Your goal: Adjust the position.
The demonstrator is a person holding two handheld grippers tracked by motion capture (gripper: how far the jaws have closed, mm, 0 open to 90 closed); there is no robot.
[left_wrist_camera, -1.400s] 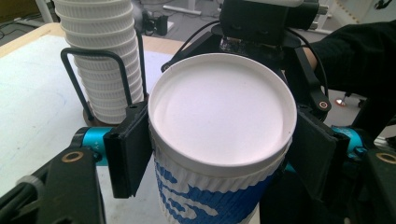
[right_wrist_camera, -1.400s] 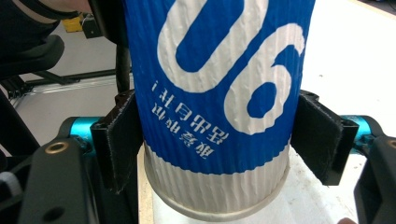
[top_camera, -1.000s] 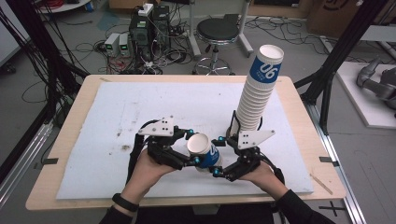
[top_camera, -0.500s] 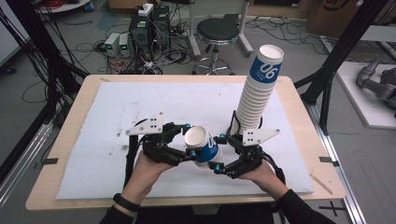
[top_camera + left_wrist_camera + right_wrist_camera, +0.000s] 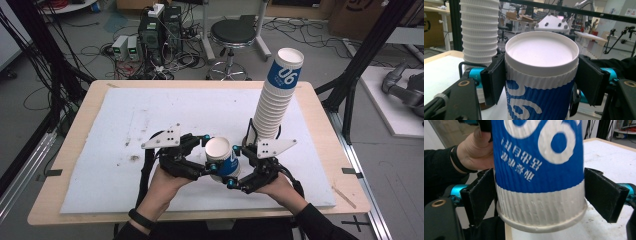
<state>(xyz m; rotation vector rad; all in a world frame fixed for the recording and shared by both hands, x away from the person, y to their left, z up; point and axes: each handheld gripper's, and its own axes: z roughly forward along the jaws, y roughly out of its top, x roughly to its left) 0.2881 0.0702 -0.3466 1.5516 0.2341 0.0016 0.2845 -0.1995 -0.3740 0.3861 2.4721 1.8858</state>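
beside the stack point(image 5: 276, 100), the left claw point(image 5: 212, 157) is gripping the cup point(image 5: 223, 159) while the right claw point(image 5: 235, 167) is gaping round it, likely needing to clamp next.

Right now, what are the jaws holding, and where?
The left gripper holds the single paper cup by its bottom end; the right gripper's jaws straddle its rim end.

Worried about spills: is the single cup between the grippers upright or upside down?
Upside down: the cup shows its closed base on top in the left gripper view, its printing inverted in the right gripper view.

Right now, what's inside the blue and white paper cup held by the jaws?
The blue and white paper cup faces base-first, showing its flat white bottom. Its inside is hidden.
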